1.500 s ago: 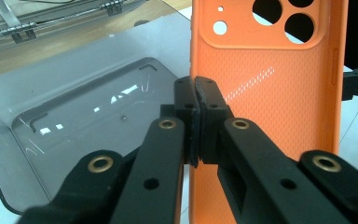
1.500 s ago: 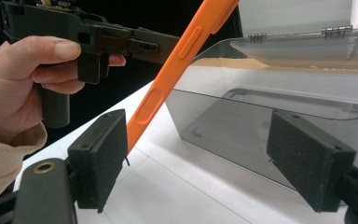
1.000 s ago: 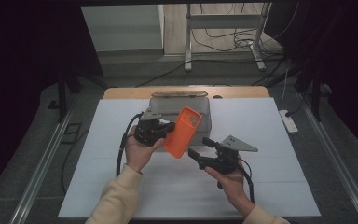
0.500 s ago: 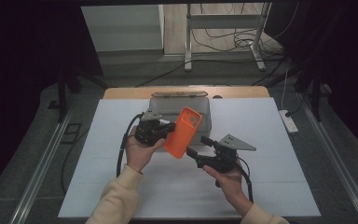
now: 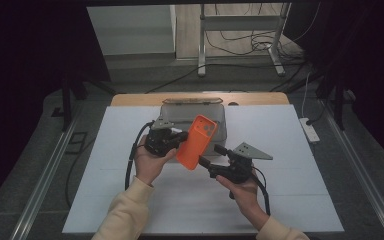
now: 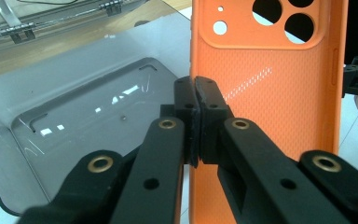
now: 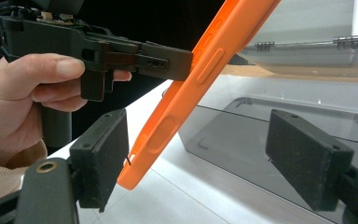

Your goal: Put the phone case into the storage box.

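The white tabletop carries a clear grey plastic box at its far middle, lid open behind it. Held in the air in front of the box is an orange phone case, tilted, camera holes uppermost. The left gripper is clamped on the case's left edge. The right gripper has its jaws spread wide around the case's lower corner, pads not pressing. The case looks light, rubbery and bendy, so a grip on its thicker side rim should hold best.
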Demonstrator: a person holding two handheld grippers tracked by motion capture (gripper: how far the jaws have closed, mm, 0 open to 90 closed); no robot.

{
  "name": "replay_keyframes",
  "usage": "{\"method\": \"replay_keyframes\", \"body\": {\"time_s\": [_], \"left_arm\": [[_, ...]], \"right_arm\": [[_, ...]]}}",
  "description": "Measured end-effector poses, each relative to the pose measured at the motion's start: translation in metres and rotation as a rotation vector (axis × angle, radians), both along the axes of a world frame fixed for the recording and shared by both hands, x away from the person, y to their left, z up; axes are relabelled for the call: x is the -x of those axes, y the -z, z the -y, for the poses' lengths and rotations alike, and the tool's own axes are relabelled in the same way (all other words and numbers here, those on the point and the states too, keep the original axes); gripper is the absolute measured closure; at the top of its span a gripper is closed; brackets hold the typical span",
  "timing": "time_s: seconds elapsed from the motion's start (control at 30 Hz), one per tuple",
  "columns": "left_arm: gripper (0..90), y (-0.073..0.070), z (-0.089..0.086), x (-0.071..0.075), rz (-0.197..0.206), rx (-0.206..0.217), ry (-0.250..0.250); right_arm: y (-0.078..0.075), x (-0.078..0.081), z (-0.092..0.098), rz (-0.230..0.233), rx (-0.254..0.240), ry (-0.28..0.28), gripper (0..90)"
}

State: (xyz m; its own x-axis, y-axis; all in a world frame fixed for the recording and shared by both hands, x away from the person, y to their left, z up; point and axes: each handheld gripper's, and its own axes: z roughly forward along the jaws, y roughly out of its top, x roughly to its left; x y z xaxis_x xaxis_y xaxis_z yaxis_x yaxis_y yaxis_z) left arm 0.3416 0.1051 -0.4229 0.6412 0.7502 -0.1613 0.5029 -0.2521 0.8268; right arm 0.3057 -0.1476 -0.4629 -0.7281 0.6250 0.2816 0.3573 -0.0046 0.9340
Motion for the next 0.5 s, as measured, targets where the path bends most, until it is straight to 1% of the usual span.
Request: {"method": "replay_keyframes", "body": {"time_s": [0.5], "left_arm": [[88.9,0.0004,0.0003,0.0003,0.003,0.001,0.001]], "right_arm": [[-0.0011,-0.0018,-0.0052,-0.002,-0.012,0.002,21.6]]}}
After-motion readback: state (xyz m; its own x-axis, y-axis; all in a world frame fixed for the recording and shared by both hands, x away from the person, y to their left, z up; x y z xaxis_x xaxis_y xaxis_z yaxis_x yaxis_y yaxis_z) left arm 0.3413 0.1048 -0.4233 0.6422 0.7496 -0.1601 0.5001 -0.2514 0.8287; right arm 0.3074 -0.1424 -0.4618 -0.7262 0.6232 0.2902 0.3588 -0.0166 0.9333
